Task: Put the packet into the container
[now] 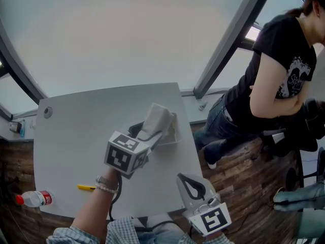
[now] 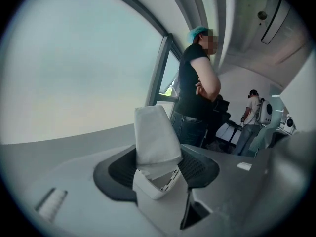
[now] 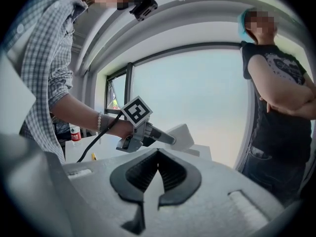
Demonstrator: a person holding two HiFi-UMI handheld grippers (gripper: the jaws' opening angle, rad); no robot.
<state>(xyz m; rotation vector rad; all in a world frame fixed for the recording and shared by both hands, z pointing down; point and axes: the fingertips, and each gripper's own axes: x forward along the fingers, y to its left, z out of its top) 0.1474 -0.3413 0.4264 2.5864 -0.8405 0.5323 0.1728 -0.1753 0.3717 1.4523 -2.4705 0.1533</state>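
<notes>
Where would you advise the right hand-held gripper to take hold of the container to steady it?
Likely the container by its right wall, from the right: the left hand-held gripper and the packet take up its left and opening.

- The left hand-held gripper (image 1: pixel 146 131) is stretched out ahead, its jaws clamped on the white packet (image 2: pixel 155 135).
- The left forearm (image 1: pixel 94 210) is bare, with a bead bracelet (image 1: pixel 106 188) at the wrist and a checked sleeve (image 1: pixel 66 235) at the elbow.
- The right hand-held gripper (image 1: pixel 189 186) sits low and close to the body, jaws together, nothing between them.
</notes>
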